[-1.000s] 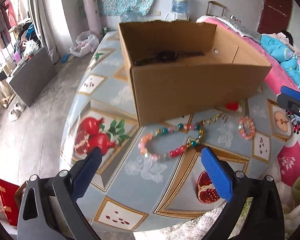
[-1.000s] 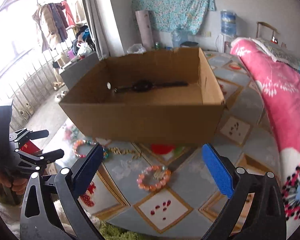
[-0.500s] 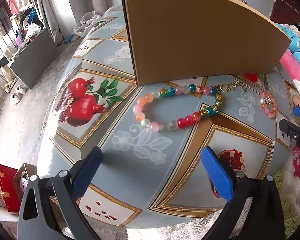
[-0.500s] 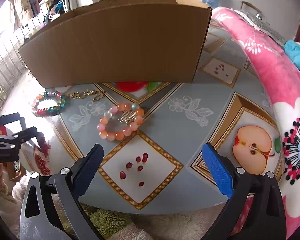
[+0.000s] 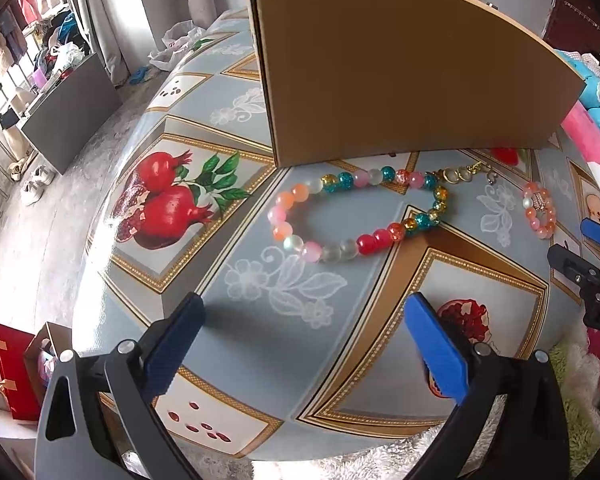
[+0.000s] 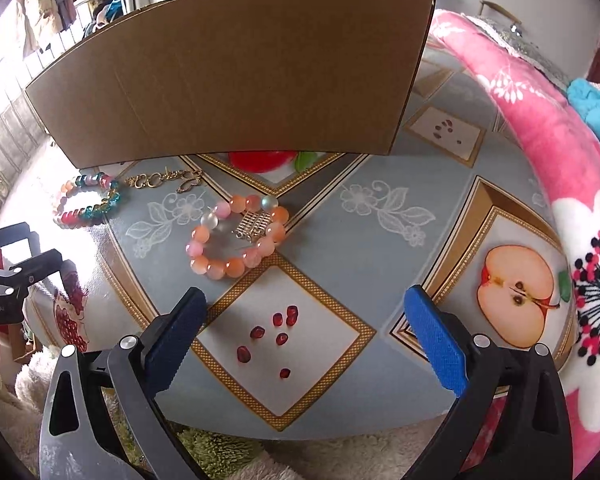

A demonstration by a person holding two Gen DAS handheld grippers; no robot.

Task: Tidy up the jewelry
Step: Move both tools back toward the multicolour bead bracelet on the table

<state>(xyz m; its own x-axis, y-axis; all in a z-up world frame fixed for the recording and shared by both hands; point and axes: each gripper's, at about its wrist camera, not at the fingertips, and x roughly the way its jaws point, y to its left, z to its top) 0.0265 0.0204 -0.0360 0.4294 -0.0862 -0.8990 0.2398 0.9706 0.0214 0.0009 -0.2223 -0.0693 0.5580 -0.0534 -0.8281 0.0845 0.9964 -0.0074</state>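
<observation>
Both grippers – left gripper [image 5: 302,344], right gripper [image 6: 306,338] – spread wide and empty; 2 bead bracelets, multicoloured bracelet [image 5: 356,214] and peach bracelet [image 6: 238,236], lie unsorted before the cardboard box [image 6: 228,76].

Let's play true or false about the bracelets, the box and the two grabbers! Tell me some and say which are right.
1. Both bracelets lie on the table, outside the cardboard box. True.
2. The left gripper is squeezing the colourful bracelet. False: it is open and empty.
3. The orange bracelet has a silver charm. True.
4. The right gripper is shut. False: its jaws stand wide apart.
5. A gold chain lies by the colourful bracelet. True.
</observation>
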